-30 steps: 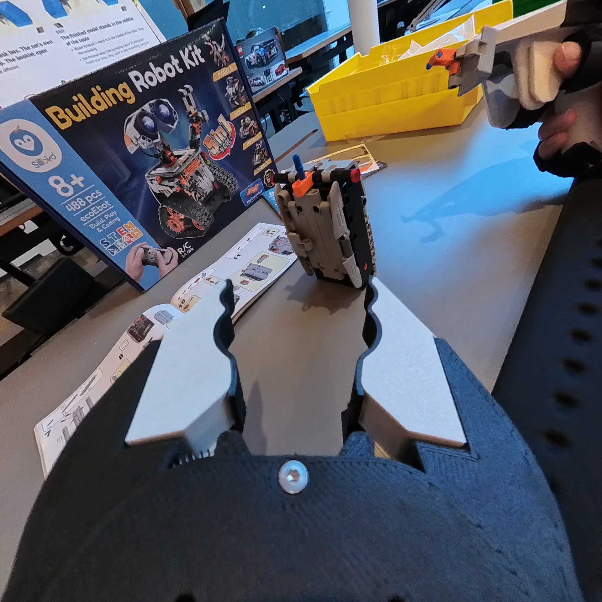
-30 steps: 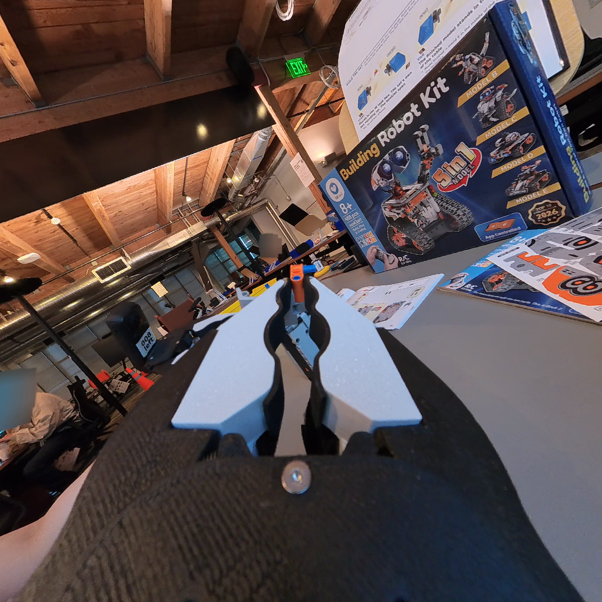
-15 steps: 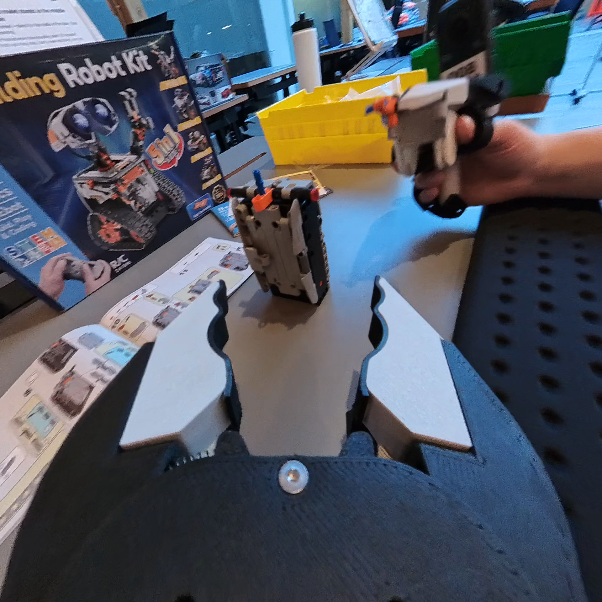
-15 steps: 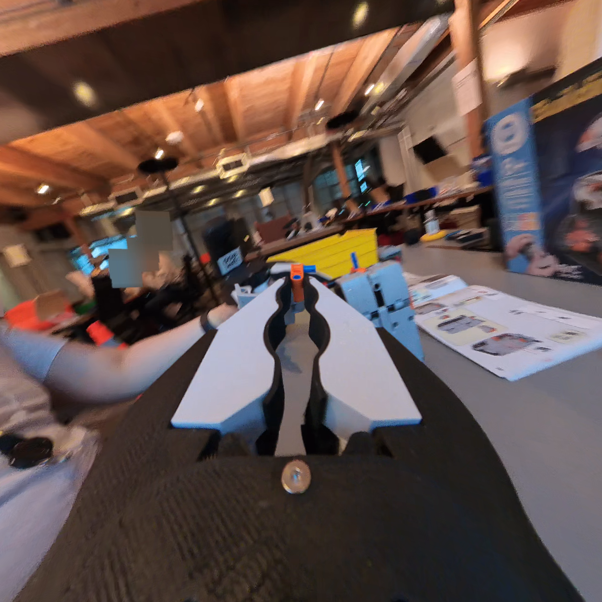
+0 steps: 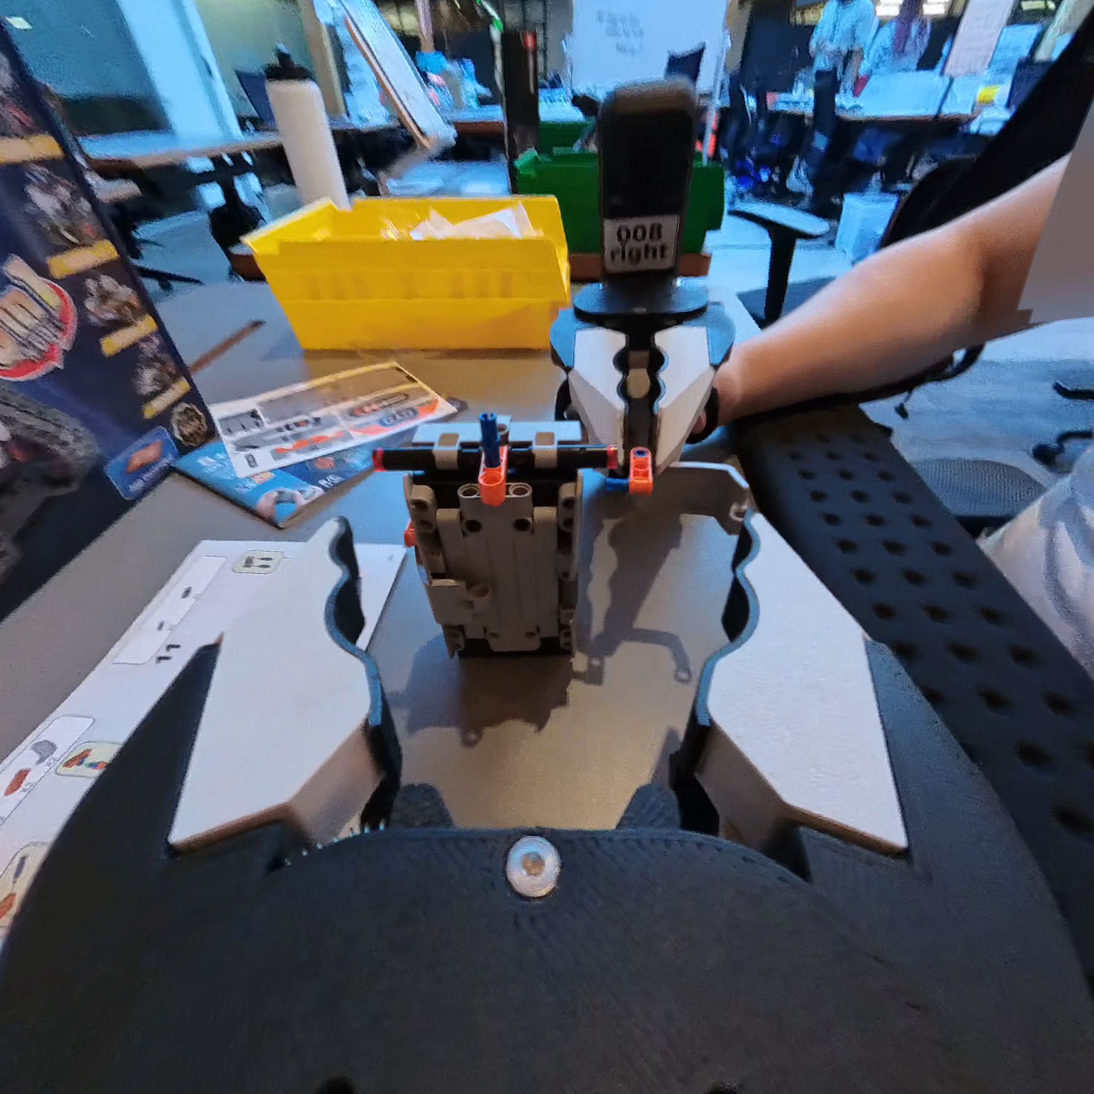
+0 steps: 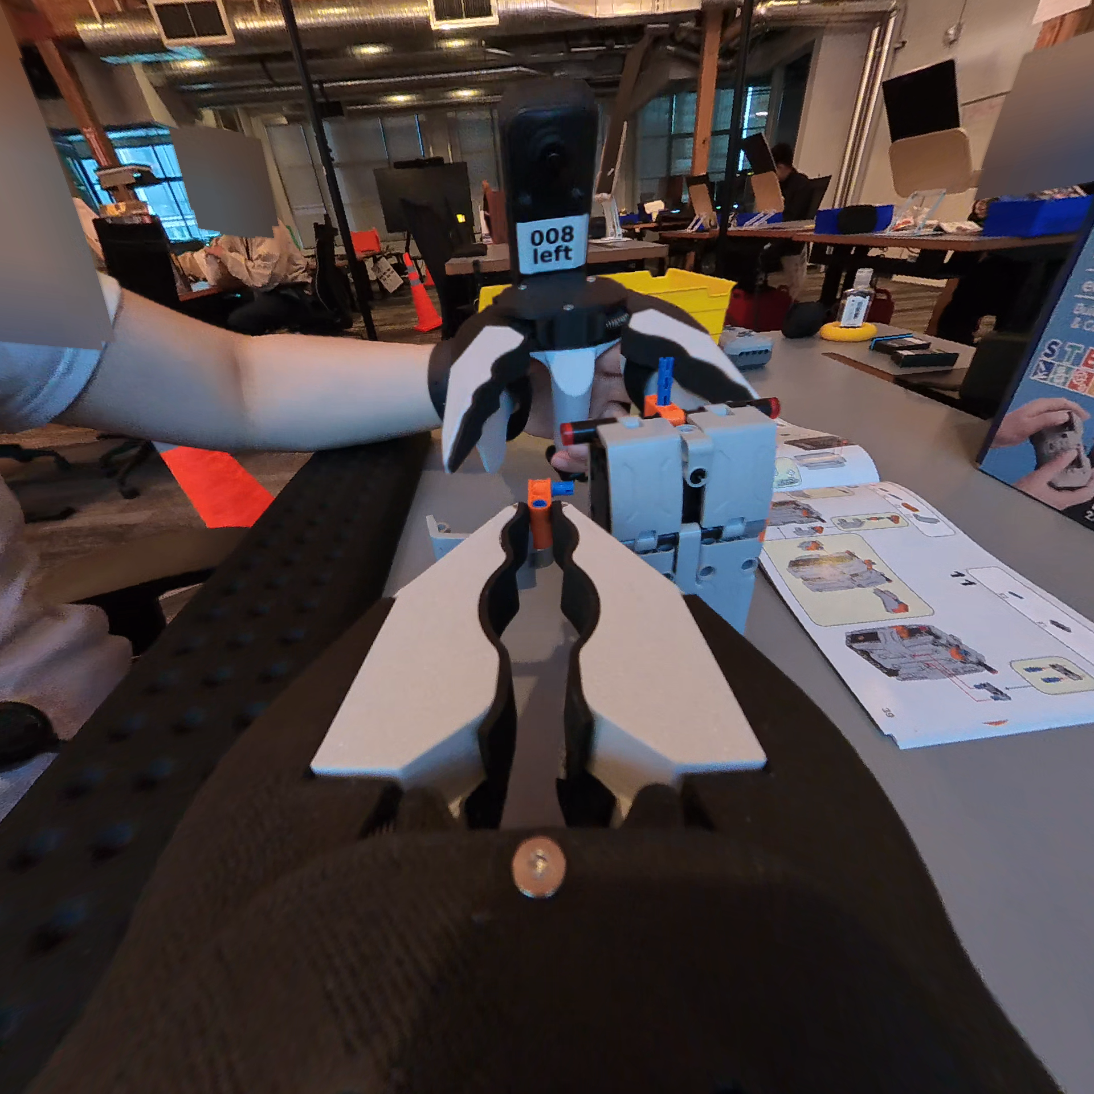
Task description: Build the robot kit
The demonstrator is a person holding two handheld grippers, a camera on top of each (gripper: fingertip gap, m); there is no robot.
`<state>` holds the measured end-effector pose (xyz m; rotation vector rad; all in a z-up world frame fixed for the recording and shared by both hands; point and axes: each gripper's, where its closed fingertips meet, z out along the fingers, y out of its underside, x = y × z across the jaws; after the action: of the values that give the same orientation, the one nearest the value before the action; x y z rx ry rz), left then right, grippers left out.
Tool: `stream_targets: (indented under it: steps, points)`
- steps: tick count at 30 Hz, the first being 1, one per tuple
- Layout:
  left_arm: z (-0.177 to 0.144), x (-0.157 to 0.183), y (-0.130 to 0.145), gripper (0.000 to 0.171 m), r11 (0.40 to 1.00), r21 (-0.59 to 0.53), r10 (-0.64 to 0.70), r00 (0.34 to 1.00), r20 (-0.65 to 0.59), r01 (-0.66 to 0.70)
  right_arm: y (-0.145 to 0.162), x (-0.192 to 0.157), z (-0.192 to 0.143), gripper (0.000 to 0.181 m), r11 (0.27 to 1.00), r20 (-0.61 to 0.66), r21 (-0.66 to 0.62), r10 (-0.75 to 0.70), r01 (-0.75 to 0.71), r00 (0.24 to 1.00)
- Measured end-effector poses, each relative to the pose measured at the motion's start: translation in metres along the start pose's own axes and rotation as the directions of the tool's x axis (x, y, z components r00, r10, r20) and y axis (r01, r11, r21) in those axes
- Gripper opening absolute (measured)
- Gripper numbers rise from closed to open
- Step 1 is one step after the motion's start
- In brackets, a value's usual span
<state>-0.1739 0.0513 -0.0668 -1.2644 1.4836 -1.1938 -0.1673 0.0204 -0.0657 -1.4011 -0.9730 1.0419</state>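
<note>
A grey and black brick model stands upright on the grey table, with a black axle, an orange connector and a blue pin on top. My left gripper is open, one finger on each side of the model, not touching it. My right gripper is shut on a small orange connector with a blue pin, joined to a grey panel piece. It holds this just beside the model, near the axle's red end. The right gripper faces the left one across the model.
An open instruction booklet lies left of the model, also in the right wrist view. A kit box stands far left, a sticker sheet and a yellow bin behind. A black perforated surface borders the table. Some 5 centimetres of space lies between my two pairs of fingers.
My right gripper came down from high up with its piece to beside the model's top. My left gripper moved in until its open fingers flank the model.
</note>
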Motion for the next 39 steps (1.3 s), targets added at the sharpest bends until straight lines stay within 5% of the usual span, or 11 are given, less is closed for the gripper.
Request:
stream_targets:
  steps: [20, 39]
  points:
    - [0.017, -0.007, 0.008, 0.083, 0.996, 0.049, 0.071, 0.997, 0.041, -0.073, 0.011, 0.005, 0.009, 0.007, 0.996, -0.019, -0.084, 0.034, -0.035, 0.999]
    - [0.018, -0.010, 0.009, 0.089, 0.998, 0.043, 0.049, 0.999, -0.008, -0.048, 0.014, 0.011, 0.011, 0.007, 0.990, -0.041, -0.099, 0.095, -0.099, 0.995]
